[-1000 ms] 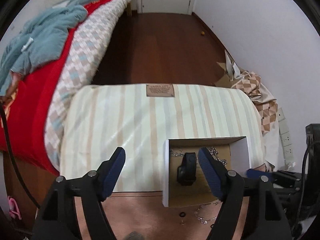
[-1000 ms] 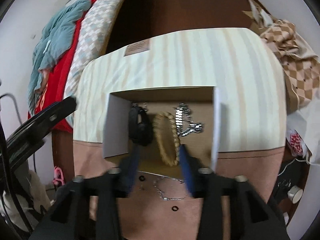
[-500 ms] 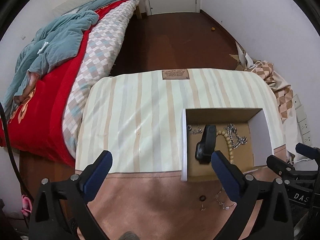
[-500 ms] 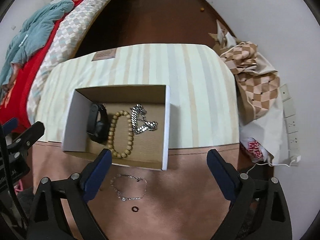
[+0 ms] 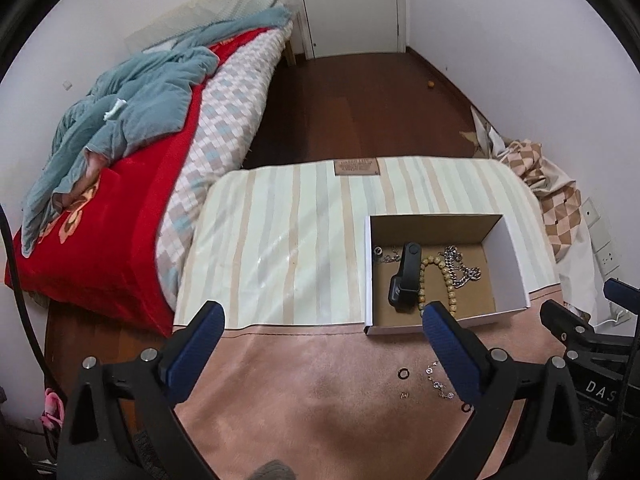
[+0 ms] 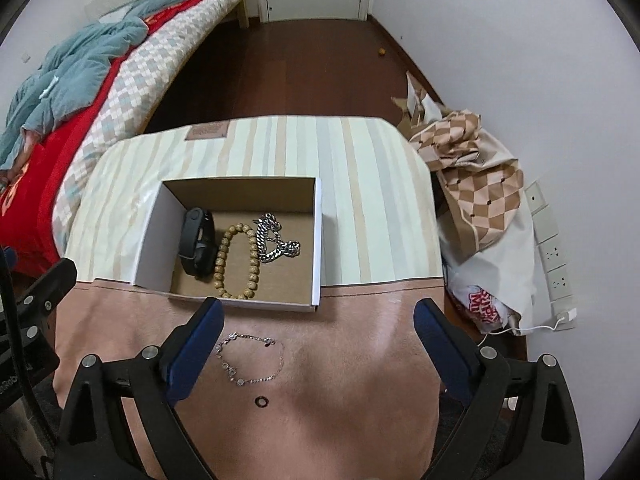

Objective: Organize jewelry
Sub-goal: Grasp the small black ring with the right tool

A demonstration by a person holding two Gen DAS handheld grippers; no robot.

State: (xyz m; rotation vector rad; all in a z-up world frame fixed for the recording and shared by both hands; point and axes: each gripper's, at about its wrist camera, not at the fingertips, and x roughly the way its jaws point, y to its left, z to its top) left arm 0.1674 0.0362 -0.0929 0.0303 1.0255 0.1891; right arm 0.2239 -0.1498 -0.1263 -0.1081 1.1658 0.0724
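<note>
Striped mat (image 6: 352, 168) — red blanket (image 5: 132, 216)

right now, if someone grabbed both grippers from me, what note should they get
Left gripper: open, empty, above the pink cloth.
Right gripper: open, empty, just short of the box.
In the box: black wristband, wooden bead bracelet, heavy silver chain; the left view also shows small pieces at its far left corner.
Still out on the cloth: thin silver chain bracelet, a small dark ring, plus a few tiny bits in the left view.
Left to do: move those into the box.
</note>
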